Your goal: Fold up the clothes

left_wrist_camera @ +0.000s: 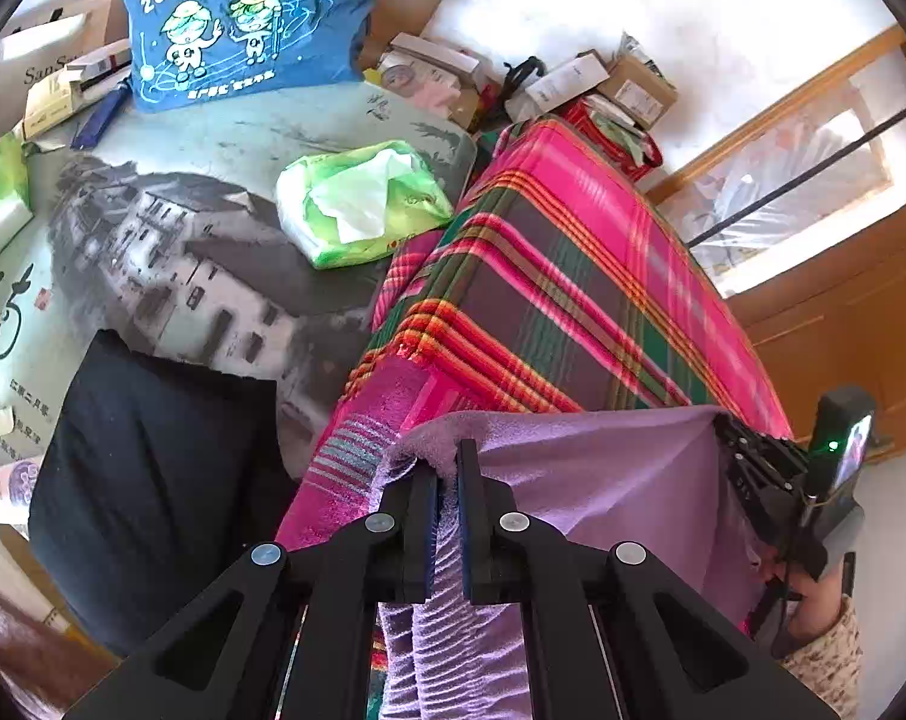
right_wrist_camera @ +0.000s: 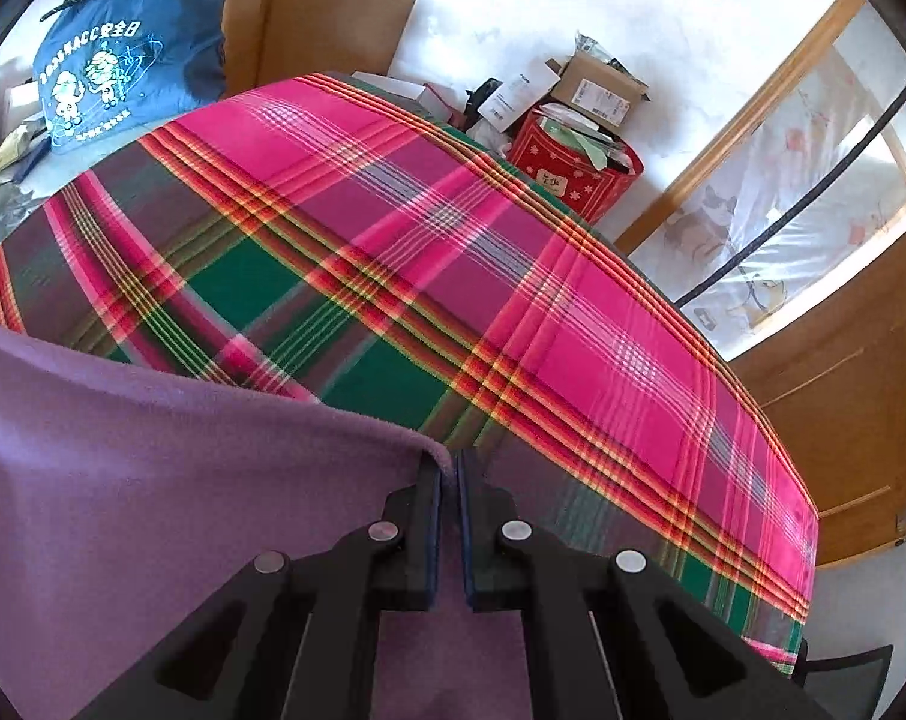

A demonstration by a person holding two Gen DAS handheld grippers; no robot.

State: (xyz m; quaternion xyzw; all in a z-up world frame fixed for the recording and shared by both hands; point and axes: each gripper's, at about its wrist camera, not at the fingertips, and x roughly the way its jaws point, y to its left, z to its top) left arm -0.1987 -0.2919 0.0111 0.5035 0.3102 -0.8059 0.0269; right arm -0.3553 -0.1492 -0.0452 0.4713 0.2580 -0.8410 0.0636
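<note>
Both tools are clamped on one purple towel [left_wrist_camera: 603, 480]: the left tool [left_wrist_camera: 448, 462] pinches a bunched, ribbed corner, the right tool [right_wrist_camera: 450, 468] a flat corner, so the soft cloth hangs stretched between them over the near edge of the desk. A pink, green and red plaid cloth [right_wrist_camera: 423, 252] covers the desk. At ten o'clock stands a blue printed bag [left_wrist_camera: 237, 24]; at one o'clock, cardboard boxes [right_wrist_camera: 597, 84] against a white wall.
</note>
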